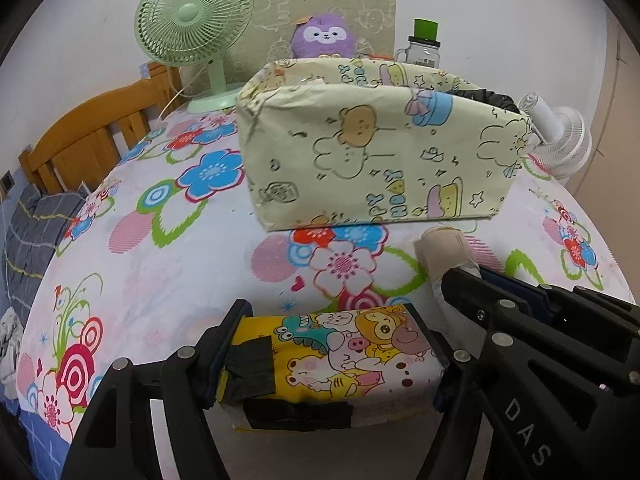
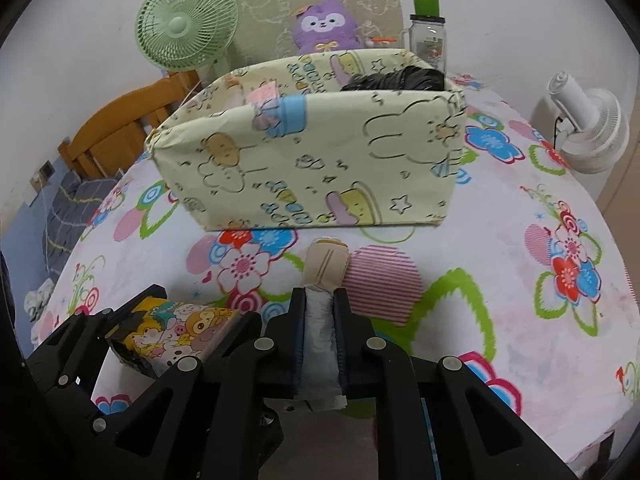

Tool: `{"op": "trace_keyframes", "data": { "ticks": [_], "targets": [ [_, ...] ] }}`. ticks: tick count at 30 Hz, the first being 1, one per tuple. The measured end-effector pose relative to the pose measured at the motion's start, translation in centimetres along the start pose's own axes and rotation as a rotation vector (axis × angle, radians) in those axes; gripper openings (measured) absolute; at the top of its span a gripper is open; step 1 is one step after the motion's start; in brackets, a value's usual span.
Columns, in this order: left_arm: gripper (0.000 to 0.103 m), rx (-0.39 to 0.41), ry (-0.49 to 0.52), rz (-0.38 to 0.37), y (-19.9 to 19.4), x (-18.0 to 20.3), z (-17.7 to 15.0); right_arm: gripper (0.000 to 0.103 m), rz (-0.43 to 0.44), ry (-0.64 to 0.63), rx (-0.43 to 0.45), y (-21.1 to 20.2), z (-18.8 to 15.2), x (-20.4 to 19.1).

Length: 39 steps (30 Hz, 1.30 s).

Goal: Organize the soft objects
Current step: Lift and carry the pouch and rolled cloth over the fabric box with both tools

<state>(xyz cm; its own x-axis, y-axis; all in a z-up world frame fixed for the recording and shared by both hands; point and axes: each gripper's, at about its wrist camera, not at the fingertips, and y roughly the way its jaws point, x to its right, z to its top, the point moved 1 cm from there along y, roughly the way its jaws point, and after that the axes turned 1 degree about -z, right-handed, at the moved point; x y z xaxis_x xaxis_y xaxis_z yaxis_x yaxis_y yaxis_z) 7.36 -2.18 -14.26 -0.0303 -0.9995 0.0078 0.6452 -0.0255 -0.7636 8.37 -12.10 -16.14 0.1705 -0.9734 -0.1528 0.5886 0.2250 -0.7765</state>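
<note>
Yellow cartoon wrapping covers the tissue pack (image 1: 332,356) that our left gripper (image 1: 328,344) pinches between its two black fingers, one pressed on each end of the pack. Strips of black tape patch the pack's near left corner and front edge. It sits low over the flowered bedsheet (image 1: 160,272), though we cannot tell whether it touches the fabric.

Our right gripper (image 2: 320,332) clamps a rolled beige and white cloth bundle (image 2: 324,280), jaws squeezed tight on its pale middle while the beige end sticks out forward past the fingertips. From the right wrist view the tissue pack (image 2: 176,332) and left gripper (image 2: 172,332) appear just beside us on the left; from the left wrist view the bundle (image 1: 444,256) lies close on the right.

Ahead of both grippers stands the pale yellow fabric storage box (image 1: 380,152) printed with bears and rabbits, open at the top, resting on the sheet. Something black and crinkled (image 2: 400,78) lies inside its right end.

Behind the box we see a purple plush toy (image 2: 324,26), a green desk fan (image 1: 192,20) on the left, a clear jar with a green lid (image 2: 427,36), and a white fan (image 2: 588,128) at the right. A wooden headboard (image 1: 88,136) runs along the left side.
</note>
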Motion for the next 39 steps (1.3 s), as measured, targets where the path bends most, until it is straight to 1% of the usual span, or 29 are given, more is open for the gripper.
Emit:
{"op": "trace_keyframes", "data": {
  "ticks": [13, 23, 27, 39],
  "targets": [
    [0.075, 0.055, 0.005, 0.001, -1.1, 1.5, 2.1, 0.016, -0.034, 0.001, 0.063, -1.9, 1.9, 1.4],
    [0.075, 0.11, 0.013, -0.014, -2.9, 2.0, 3.5, 0.016, -0.054, -0.013, 0.12, -4.3, 3.1, 1.5],
    [0.075, 0.132, -0.001, -0.015, -3.6, 2.0, 4.0, 0.016, -0.064, -0.022, 0.148, -5.2, 3.6, 1.3],
    [0.075, 0.192, 0.006, -0.002, -6.0, 2.0, 5.1, 0.016, -0.055, -0.029, 0.208, -7.6, 4.6, 0.8]
  ]
}}
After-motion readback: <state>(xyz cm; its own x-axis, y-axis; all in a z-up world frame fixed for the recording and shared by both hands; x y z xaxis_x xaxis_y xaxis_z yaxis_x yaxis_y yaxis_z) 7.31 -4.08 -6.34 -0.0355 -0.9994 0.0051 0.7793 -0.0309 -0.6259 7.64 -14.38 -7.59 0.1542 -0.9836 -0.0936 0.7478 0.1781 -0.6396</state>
